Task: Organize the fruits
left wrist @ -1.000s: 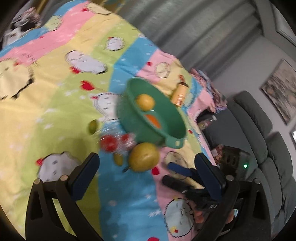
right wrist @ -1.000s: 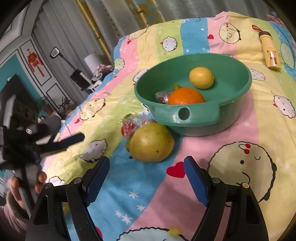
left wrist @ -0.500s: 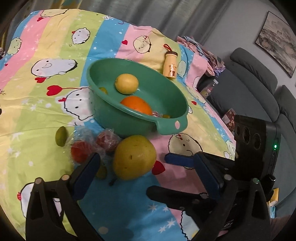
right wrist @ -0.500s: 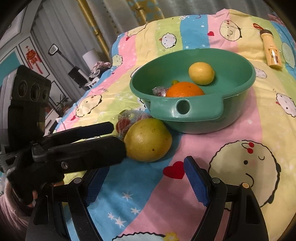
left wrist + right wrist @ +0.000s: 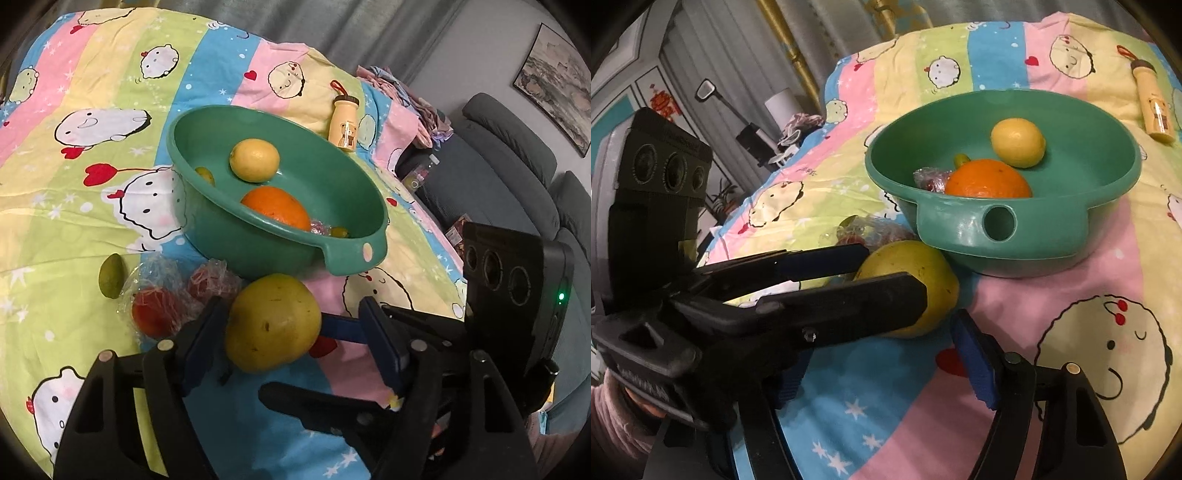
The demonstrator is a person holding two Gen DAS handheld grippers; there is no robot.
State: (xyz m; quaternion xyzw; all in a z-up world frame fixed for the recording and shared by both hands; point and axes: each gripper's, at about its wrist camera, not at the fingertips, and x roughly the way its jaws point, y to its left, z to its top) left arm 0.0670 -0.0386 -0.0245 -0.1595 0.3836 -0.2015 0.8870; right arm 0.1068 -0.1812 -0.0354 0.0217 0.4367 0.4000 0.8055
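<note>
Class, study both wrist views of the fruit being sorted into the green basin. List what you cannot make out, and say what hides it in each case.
- Left gripper grip on the big yellow-green fruit: right pad seems clear; left contact hidden behind the fruit.
- Right gripper: its left finger is hidden by the left gripper in the right wrist view.
- Small wrapped items in the green basin: half hidden behind the orange.

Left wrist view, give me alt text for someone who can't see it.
The left hand-held gripper straddles a large yellow-green pear on a cartoon-print bedsheet, its jaws having just been closing around it. Behind sits a green basin holding an orange and a lemon.
</note>
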